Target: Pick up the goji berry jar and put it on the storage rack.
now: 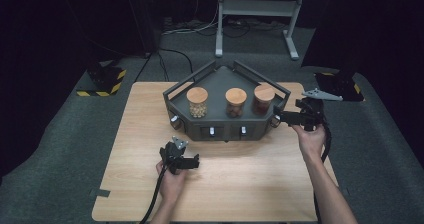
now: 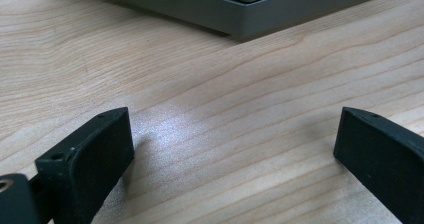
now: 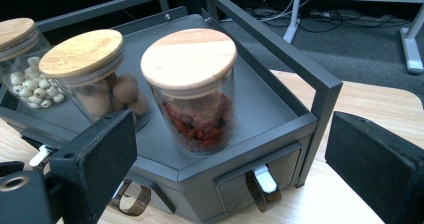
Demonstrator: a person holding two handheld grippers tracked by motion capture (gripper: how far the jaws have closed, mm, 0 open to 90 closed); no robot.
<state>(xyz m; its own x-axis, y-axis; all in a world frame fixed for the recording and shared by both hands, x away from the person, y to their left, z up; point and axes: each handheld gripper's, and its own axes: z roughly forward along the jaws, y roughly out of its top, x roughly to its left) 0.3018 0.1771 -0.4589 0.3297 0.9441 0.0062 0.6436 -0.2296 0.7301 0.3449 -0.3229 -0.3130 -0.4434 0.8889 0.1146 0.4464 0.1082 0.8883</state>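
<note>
From above, a person worked two grippers at a wooden table (image 1: 250,184) bearing a grey rack (image 1: 220,81) with three wood-lidded jars. The left gripper (image 1: 195,160) lay low on the bare table, just short of the rack's front, its tips aimed to the right in the frame. The right gripper (image 1: 278,117) was held level at the rack's right front corner, tips close to the corner drawer's pull (image 1: 275,121); whether they touched it could not be told.

Along the left gripper (image 2: 232,134), the jaws stood wide apart with bare wood between them and nothing held; the rack's base (image 2: 240,9) lay ahead, apart from the tips.

Along the right gripper (image 3: 230,149), the jaws stood wide with nothing pressed between them. Ahead between them stood the jar of red pieces (image 3: 192,91); beyond the left jaw were the jar of brown balls (image 3: 85,76) and the jar of pale seeds (image 3: 22,69). Below the red jar, a drawer (image 3: 260,176) with a metal pull sat near the tips, its front closed.
</note>
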